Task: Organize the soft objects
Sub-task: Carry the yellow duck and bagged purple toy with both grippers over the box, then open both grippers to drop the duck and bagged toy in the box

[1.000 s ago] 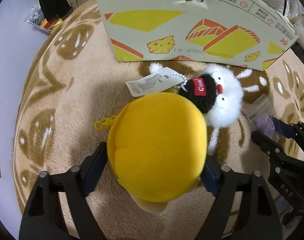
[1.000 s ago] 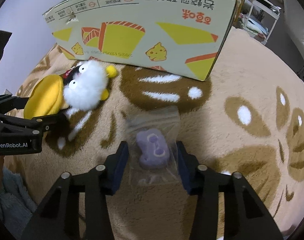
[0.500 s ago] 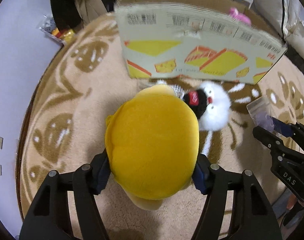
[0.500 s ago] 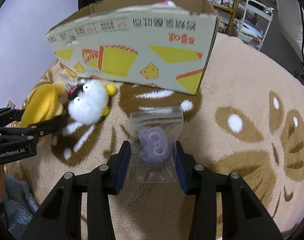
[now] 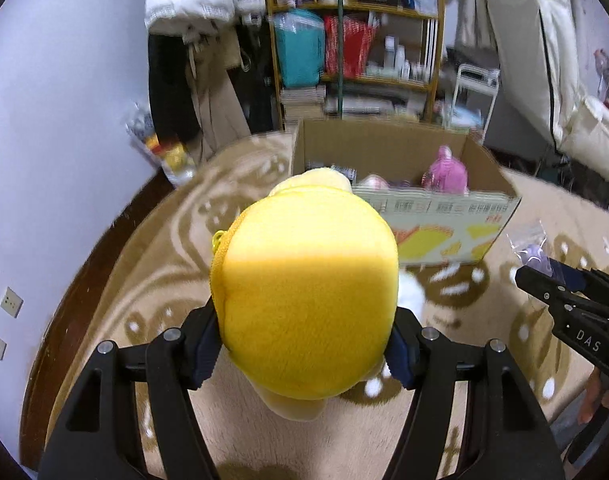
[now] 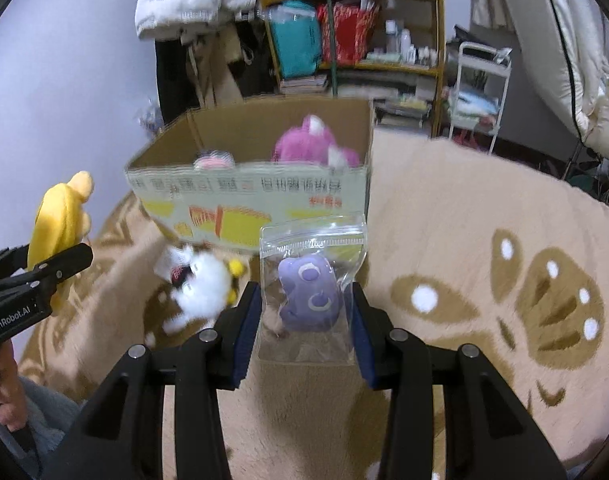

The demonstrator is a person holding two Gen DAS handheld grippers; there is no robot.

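My left gripper (image 5: 304, 350) is shut on a round yellow plush (image 5: 308, 296) and holds it above the carpet; the same plush (image 6: 62, 220) shows at the left of the right wrist view. My right gripper (image 6: 306, 316) is shut on a clear zip bag with a purple soft toy (image 6: 310, 296) inside, also lifted. A white fluffy toy (image 6: 202, 288) with a black patch lies on the carpet in front of the open cardboard box (image 6: 248, 196). Inside the box sit a pink plush (image 6: 312, 146) and a smaller pink-striped item (image 6: 214, 160).
A beige carpet with brown patterns (image 6: 484, 264) covers the floor. Behind the box stand a cluttered wooden shelf (image 5: 356, 40), hanging clothes (image 5: 192, 80) and a white rack (image 6: 478, 92). A purple wall (image 5: 64, 120) bounds the left side. A hand (image 6: 8, 384) holds the left gripper.
Both grippers rose and tilted up with their loads, so the box's open top and the room behind came into view. The yellow plush and the bagged purple toy left the carpet.
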